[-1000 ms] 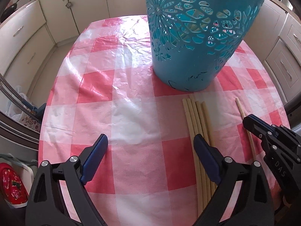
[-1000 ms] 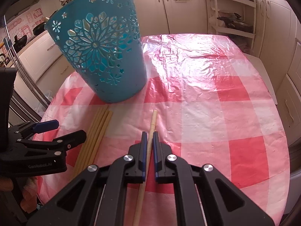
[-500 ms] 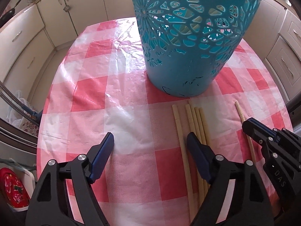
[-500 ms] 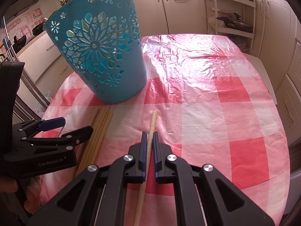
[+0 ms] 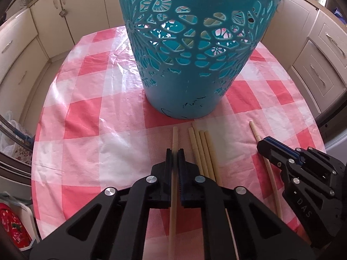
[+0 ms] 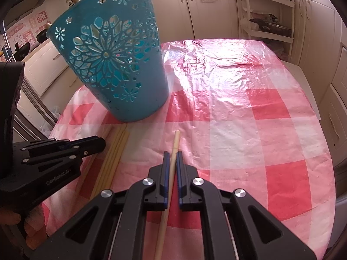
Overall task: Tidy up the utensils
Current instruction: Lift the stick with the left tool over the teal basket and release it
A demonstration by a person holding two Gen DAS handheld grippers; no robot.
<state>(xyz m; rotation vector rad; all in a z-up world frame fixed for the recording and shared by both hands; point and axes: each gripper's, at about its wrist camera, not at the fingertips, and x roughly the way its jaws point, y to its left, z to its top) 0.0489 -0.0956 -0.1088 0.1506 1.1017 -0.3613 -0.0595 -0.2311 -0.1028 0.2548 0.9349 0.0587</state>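
Note:
A tall teal cut-out basket (image 5: 195,49) stands on the red-and-white checked tablecloth (image 5: 91,130); it also shows in the right wrist view (image 6: 117,69). Pale wooden chopsticks lie in front of it. My left gripper (image 5: 174,151) is shut on one chopstick (image 5: 175,136), just left of a bundle of several chopsticks (image 5: 203,149). My right gripper (image 6: 171,154) is shut on a separate chopstick (image 6: 176,140), also seen in the left wrist view (image 5: 254,131). The bundle shows in the right wrist view (image 6: 117,149), with the left gripper (image 6: 98,144) beside it.
Cream kitchen cabinets (image 5: 19,43) surround the table. A white shelf rack (image 6: 266,15) with a dark pan stands at the back right. The table's front edge lies close under both grippers. A red patterned object (image 5: 13,225) sits low at the left.
My left gripper has moved forward and closed on one chopstick that slid left away from the bundle. The right gripper stays shut on its chopstick, unmoved.

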